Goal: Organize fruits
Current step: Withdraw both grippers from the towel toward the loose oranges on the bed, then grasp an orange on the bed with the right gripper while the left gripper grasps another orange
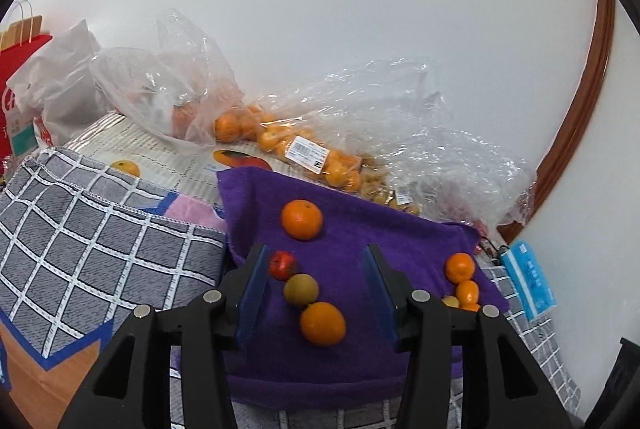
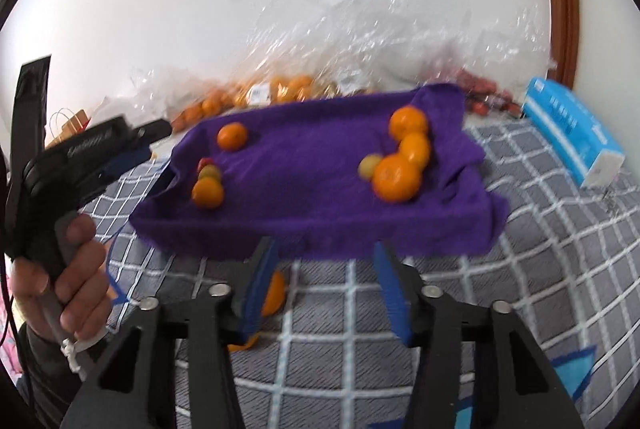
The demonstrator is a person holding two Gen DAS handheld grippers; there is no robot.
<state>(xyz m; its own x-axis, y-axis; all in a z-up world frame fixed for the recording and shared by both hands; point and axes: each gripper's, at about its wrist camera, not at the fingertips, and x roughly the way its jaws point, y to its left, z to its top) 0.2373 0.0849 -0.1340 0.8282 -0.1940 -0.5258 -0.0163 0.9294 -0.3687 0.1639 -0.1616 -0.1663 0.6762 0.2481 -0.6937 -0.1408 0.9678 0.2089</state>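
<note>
A purple cloth [image 1: 360, 237] covers a tray-like base and holds loose fruit. On its left lie an orange [image 1: 301, 219], a small red fruit [image 1: 283, 265], a greenish-brown fruit [image 1: 301, 289] and another orange [image 1: 322, 323]. On its right lie several small oranges [image 1: 460, 267]. My left gripper [image 1: 314, 293] is open, its jaws standing either side of the left group, touching nothing. My right gripper [image 2: 326, 289] is open and empty in front of the purple cloth [image 2: 312, 189]. An orange [image 2: 272, 295] lies on the checked cloth behind its left finger. The left gripper [image 2: 132, 141] shows there, held in a hand.
Clear plastic bags [image 1: 304, 145] of oranges and small fruit lie behind the cloth by the white wall. A grey checked cloth [image 1: 80, 229] covers the surface. A blue tissue pack [image 1: 528, 277] lies at the right. Red and white bags [image 1: 36, 77] stand at the far left.
</note>
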